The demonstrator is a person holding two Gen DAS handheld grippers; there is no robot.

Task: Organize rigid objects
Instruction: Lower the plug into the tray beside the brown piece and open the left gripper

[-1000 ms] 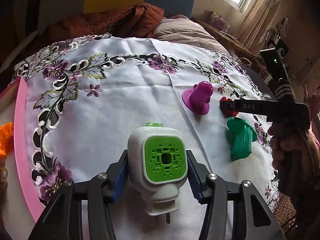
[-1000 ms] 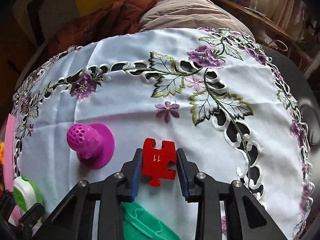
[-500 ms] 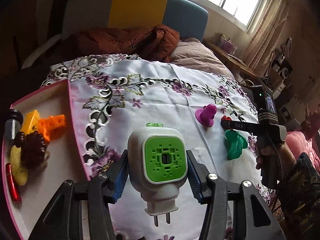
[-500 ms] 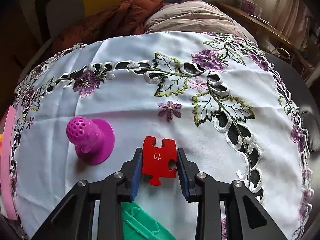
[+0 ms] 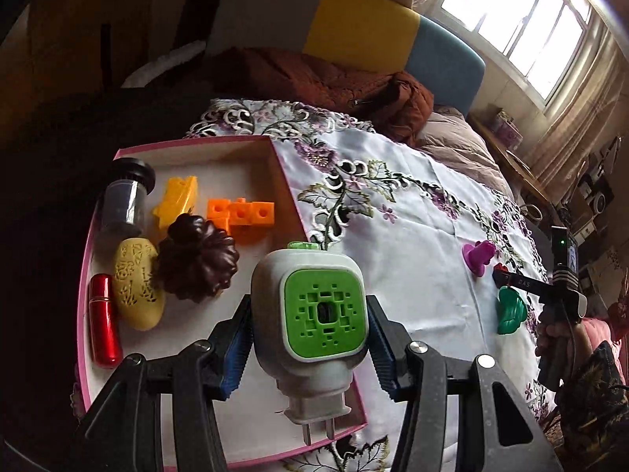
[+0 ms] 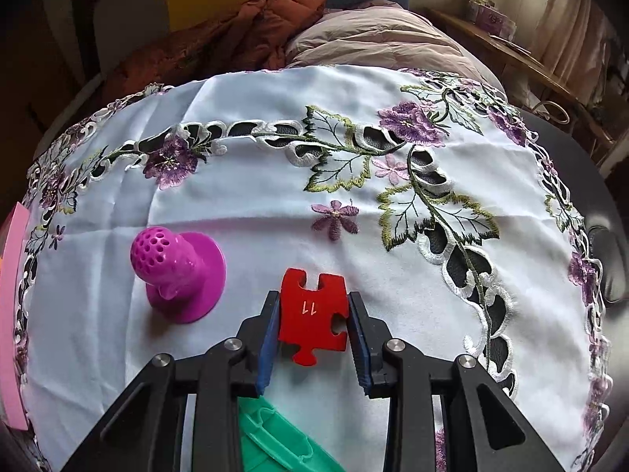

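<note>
My left gripper [image 5: 310, 334] is shut on a white plug-in device with a green grille face [image 5: 314, 310], prongs pointing down, held above the near right part of a pink-rimmed tray [image 5: 287, 181]. My right gripper [image 6: 313, 328] is shut on a red puzzle piece marked 11 [image 6: 312, 314] over the white embroidered tablecloth [image 6: 255, 204]. A magenta perforated stopper [image 6: 177, 271] lies left of it, and a green plastic piece [image 6: 275, 440] sits under the right gripper. In the left wrist view the right gripper [image 5: 507, 279] shows far right, by the stopper [image 5: 477, 255] and the green piece [image 5: 509, 310].
The tray holds a dark-capped jar [image 5: 125, 196], a yellow block [image 5: 177, 200], orange cubes [image 5: 240, 214], a dark brown ridged object [image 5: 196, 261], a yellow patterned oval [image 5: 137, 289] and a red tube [image 5: 104, 320]. Brown and beige bedding [image 6: 314, 35] lies beyond the table. A person's hand [image 5: 554, 330] grips the right handle.
The left gripper has swung left and slightly up with the plug-in device, from over the cloth to over the tray, which has come fully into view. The right gripper stays put with the red piece.
</note>
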